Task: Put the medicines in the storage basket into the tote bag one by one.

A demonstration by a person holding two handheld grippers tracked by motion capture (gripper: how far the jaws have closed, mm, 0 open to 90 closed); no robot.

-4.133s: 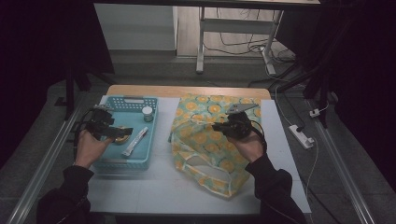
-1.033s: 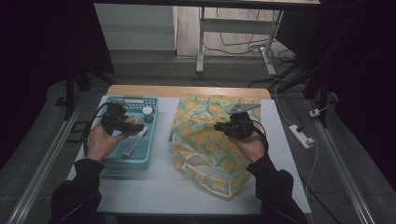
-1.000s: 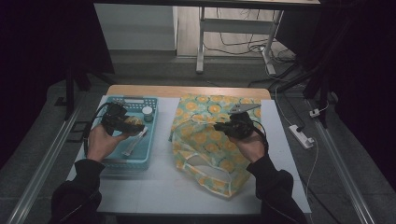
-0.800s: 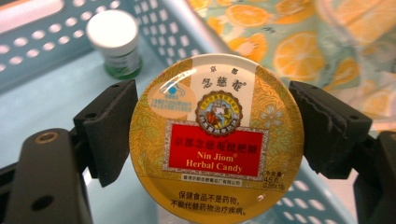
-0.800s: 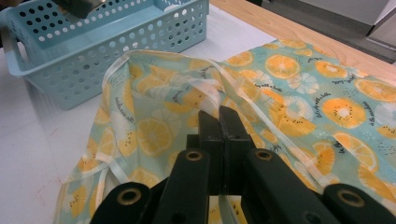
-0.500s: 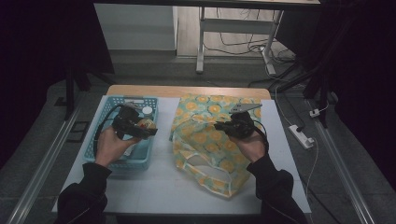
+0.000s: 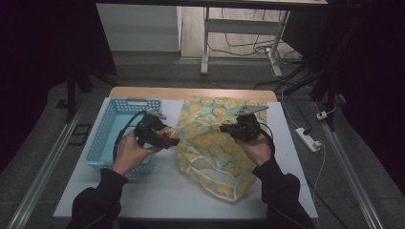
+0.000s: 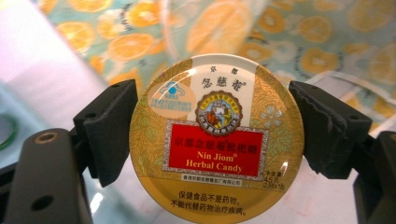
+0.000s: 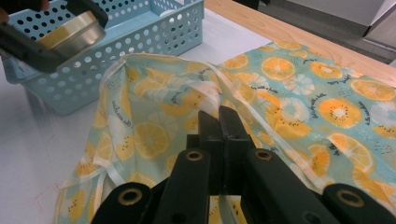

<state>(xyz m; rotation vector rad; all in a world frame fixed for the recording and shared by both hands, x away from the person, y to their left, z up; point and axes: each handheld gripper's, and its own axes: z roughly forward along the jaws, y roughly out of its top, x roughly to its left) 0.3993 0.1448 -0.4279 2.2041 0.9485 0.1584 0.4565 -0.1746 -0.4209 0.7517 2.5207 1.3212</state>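
One round yellow candy tin (image 8: pixel 216 142) sits clamped in the left gripper (image 7: pixel 160 135), between blue perforated basket (image 7: pixel 111 134) and orange-print fabric bag (image 7: pixel 217 143); right gripper (image 9: pixel 218 122), closed, pinches the bag's rim. Bagging remains.

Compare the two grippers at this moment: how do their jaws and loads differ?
The left gripper has jaws spread wide, clamping a round candy tin by its rim; the right gripper has jaws fully closed, pinching the edge of the orange-print bag. The left is held above the table, the right rests low on the fabric. Both are hand-held.
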